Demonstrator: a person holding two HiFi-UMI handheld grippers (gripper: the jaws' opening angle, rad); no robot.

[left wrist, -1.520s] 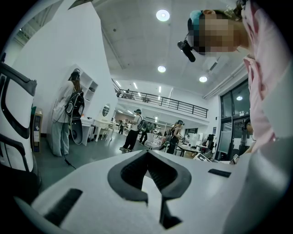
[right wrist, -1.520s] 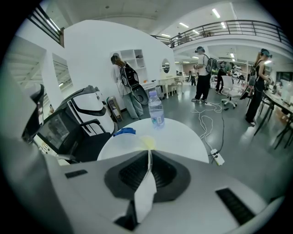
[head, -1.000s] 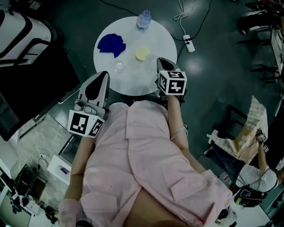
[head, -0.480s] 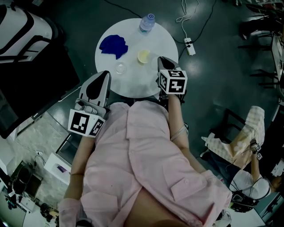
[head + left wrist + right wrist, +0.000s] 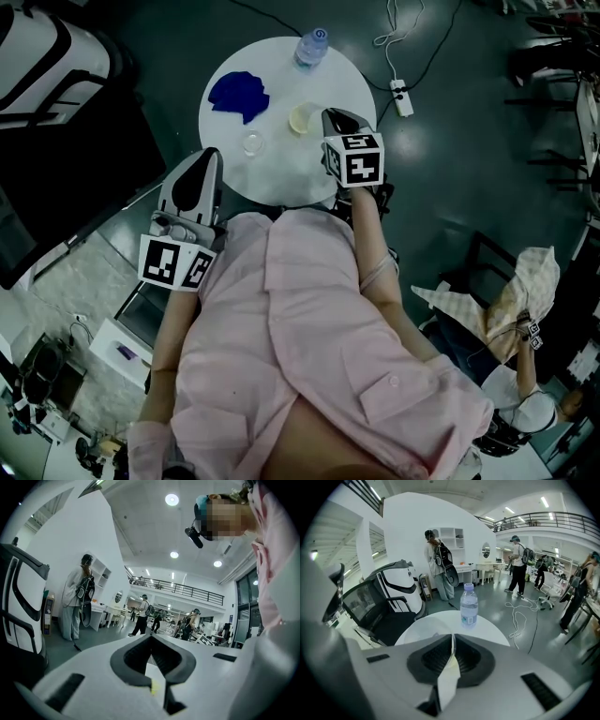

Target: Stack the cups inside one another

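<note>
Our right gripper (image 5: 453,638) is pinched tight on the thin rim of the yellow cup (image 5: 301,118). That cup is near the middle of the round table (image 5: 281,183). Our left gripper (image 5: 151,638) is closed too, with nothing in it. It is just off the near left edge of the table and points out into the room. The clear cup (image 5: 252,143) stands alone, a bit toward the left edge, apart from the yellow cup. A blue cloth (image 5: 237,94) lies by the far left edge. A water bottle (image 5: 314,45) stands at the far edge.
</note>
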